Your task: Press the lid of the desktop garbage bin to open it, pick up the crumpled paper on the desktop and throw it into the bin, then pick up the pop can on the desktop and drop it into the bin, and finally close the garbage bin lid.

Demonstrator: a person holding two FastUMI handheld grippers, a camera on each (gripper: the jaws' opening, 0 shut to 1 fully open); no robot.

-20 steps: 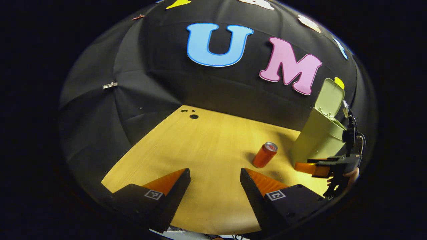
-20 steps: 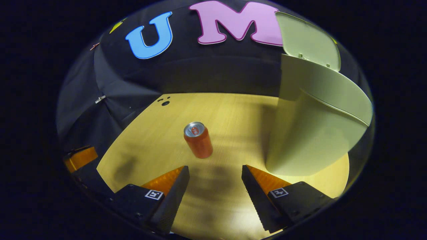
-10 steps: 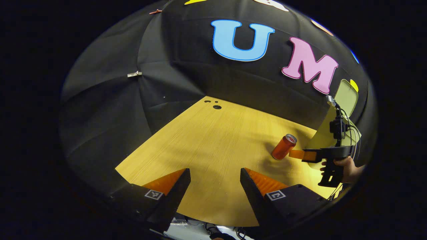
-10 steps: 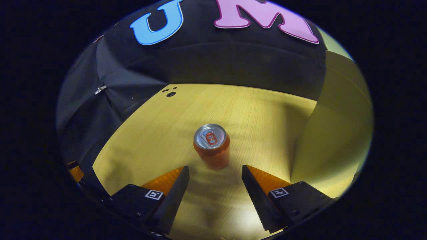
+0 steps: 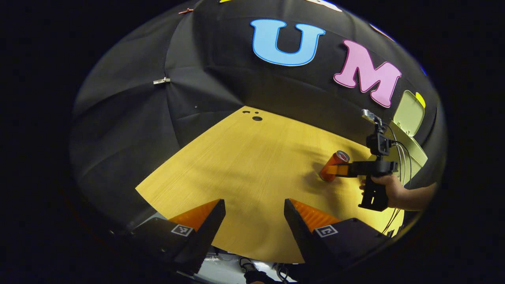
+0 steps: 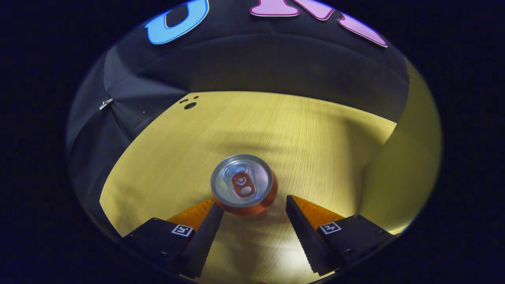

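Risk sits with the pop can point(image 6: 244, 184): it stands upright on the table point(image 6: 300, 130), just entering your right tongs point(image 6: 254, 213), which gape wide. Nudge its left side and it may topple. Your left tongs point(image 5: 254, 219) hang open, well apart; the bin point(image 5: 410, 136) waits, lid up.

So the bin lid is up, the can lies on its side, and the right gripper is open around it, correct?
Not quite: the can stands upright, as the right gripper view shows. The lid is up, and the right gripper is open around the can.
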